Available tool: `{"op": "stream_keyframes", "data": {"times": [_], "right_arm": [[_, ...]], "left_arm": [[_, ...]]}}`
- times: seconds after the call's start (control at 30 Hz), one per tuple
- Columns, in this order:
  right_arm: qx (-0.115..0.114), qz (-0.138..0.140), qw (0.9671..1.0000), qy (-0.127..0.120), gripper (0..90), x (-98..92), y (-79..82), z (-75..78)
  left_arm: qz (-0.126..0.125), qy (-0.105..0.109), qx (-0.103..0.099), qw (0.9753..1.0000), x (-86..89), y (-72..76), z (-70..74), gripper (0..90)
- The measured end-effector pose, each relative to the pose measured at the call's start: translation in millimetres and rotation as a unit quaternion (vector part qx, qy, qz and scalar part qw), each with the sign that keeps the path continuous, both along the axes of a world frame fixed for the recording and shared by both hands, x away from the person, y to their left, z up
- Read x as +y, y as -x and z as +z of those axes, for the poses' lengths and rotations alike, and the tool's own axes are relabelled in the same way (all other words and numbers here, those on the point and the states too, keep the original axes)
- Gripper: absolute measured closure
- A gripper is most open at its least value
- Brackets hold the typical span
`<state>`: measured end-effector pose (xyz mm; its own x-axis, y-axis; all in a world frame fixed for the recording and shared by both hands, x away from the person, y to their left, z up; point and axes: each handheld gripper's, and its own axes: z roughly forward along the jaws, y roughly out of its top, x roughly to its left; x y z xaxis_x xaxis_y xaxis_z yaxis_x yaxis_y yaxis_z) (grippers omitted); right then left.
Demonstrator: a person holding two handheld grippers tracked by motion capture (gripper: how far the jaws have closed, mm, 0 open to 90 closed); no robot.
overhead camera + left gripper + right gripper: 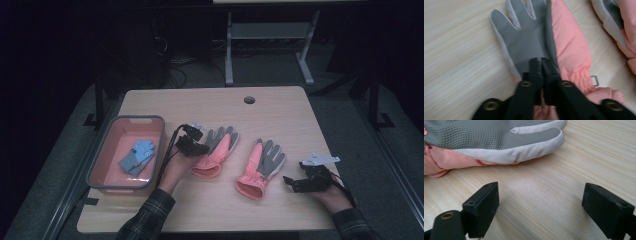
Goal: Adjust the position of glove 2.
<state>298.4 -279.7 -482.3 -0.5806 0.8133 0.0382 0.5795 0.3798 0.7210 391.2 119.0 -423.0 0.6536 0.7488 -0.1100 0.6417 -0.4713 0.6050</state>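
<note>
While the person's left hand (176, 167) reaches in from the bottom edge of the high view, the left gripper (192, 145) sits over the left glove (216, 150), a pink winter glove with a grey textured palm that lies palm up on the wooden table (280, 115), fingers pointing away from the person. Seen from the left gripper view, the black jaws are pressed together on the grey palm fabric of that glove (531, 42) near the wrist, pinching a small fold of it, and a small metal loop (594, 80) shows at the elastic cuff. Just to the right lies the right glove (261, 167) of the same pink and grey, also palm up, apart from the first. Further right, the right gripper (300, 182) rests low over bare table close to that glove's cuff side, held by the right hand (332, 195); in the right gripper view its jaws stand wide apart with nothing between them, and the grey palm and pale edging of the glove (499, 137) lie beyond the tips without touching them. At the table's left stands a grey-rimmed bin (100, 162) with a pink inside, holding a small blue glove (137, 156). No brand mark, label or writing can be read on any of these things.
</note>
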Motion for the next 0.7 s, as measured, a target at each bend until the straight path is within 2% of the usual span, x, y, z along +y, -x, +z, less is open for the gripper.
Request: {"op": "stream_keyframes", "data": {"times": [0.17, 0.23, 0.33, 0.47, 0.57, 0.6, 0.63, 0.7], "right_arm": [[-0.002, 0.001, 1.0, 0.001, 14.1, -0.2, -0.3, -0.1], [-0.002, 0.001, 1.0, 0.001, 14.1, -0.2, -0.3, -0.1], [-0.002, 0.0, 1.0, 0.001, 14.1, -0.2, -0.2, -0.1], [0.0, 0.0, 1.0, 0.0, 14.1, 0.0, 0.0, 0.0], [0.002, 0.001, 1.0, 0.0, 15.0, 0.1, 0.0, 0.5], [0.006, 0.002, 1.0, 0.0, 17.4, 0.3, -0.6, 1.8], [0.017, 0.001, 0.9999, -0.005, 21.8, 1.0, -1.0, 4.1], [0.022, 0.009, 0.9996, -0.014, 29.6, 1.2, -2.0, 8.2]], "left_arm": [[0.034, 0.034, 0.0, 0.9989, 11.5, -10.1, 0.2, 61.0], [0.041, 0.029, 0.001, 0.9987, 11.7, -14.1, -3.3, 54.2], [0.045, 0.031, 0.017, 0.9983, 11.3, -19.2, -12.1, 48.5], [0.045, 0.039, 0.028, 0.9979, 10.9, -22.0, -21.0, 47.9], [0.038, 0.039, 0.042, 0.9976, 10.7, -23.2, -26.3, 52.0], [0.035, 0.044, 0.046, 0.9974, 10.8, -23.0, -27.9, 56.1], [0.034, 0.041, 0.043, 0.9976, 10.1, -22.3, -29.1, 58.6], [0.031, 0.04, 0.041, 0.9979, 9.3, -20.7, -29.4, 64.1]]}}
